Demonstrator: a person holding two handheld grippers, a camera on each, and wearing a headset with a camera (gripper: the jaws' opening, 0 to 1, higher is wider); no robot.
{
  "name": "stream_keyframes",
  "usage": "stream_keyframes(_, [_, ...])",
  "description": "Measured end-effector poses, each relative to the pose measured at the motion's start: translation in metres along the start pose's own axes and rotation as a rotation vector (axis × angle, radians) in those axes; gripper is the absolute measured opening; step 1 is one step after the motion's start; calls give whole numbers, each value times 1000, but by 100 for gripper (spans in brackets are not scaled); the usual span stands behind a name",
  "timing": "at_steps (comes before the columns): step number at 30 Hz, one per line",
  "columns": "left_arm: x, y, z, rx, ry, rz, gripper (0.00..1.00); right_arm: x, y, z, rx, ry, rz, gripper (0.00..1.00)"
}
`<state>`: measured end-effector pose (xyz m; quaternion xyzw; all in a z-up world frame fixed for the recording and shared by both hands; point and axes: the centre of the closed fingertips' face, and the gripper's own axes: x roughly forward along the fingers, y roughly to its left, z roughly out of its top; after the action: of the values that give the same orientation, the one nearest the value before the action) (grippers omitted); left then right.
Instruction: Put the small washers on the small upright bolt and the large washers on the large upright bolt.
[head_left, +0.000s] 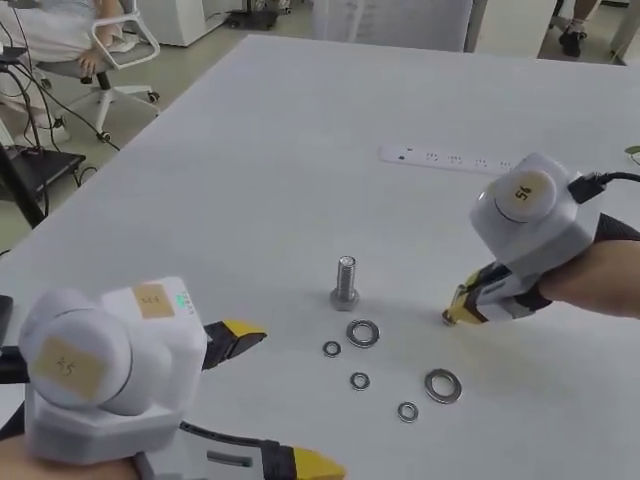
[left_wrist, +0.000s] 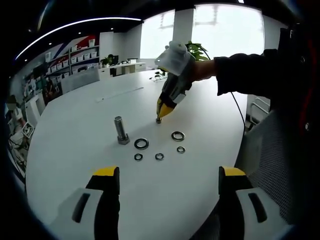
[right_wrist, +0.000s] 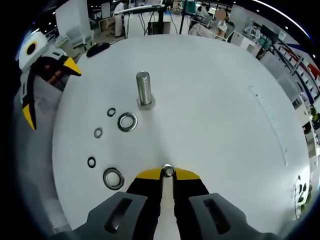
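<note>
Head view, and the large bolt (head_left: 345, 282) stands upright at the centre of the white desk (head_left: 250, 180). Just below it the washers lie flat and loose. The large washers (head_left: 362, 333) sit one right beside the bolt's base and one further toward the lower right. The small washers (head_left: 360, 380), three of them, are scattered between and around those two. None of them is on a bolt.

At the right edge, the right tool (head_left: 458, 316) points down with its yellow tips at the desk surface, well apart from the large bolt. In the right gripper view its jaws are pressed together on a small round metal end, the small bolt (right_wrist: 167, 170), at the bottom centre of the frame. The large bolt rises above it near the top, with the washers strung down the left side.

At lower left in the head view, the left tool (head_left: 283, 396) hovers with its jaws spread wide and nothing between them. The left gripper view confirms it, with both yellow tips far apart at the bottom and the washers lying ahead of them. A white power strip (head_left: 450, 160) lies on the desk at upper right.
</note>
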<state>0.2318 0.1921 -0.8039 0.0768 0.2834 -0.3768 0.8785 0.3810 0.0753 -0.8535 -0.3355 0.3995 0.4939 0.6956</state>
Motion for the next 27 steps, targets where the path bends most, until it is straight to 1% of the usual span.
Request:
stream_keyframes(4, [0,-1,0,3,0,-2,81,-2,2,-3,0,13,3,9])
stream_keyframes(12, [0,-2,1,5,2,-4,81,-3,1,-5,9,12,7,10])
stream_keyframes(14, [0,-2,1,6,1,-4,81,-3,1,-5,6,11,4,13])
stream_keyframes(16, [1,-2,1,4,2,-6,81,-4,1,-5,6,10,6,14])
stream_keyframes(17, [1,-2,1,7,2,-5,81,-5,0,-5,4,7,-1,15])
stream_keyframes(21, [1,-3,1,8,2,-8,81,-6,0,-9,7,13,-1,17])
stream_keyframes(24, [1,-3,2,9,0,-9,81,-8,1,-13,7,15,3,24])
stream_keyframes(27, [1,-3,2,12,0,-11,81,-11,3,-15,10,13,4,29])
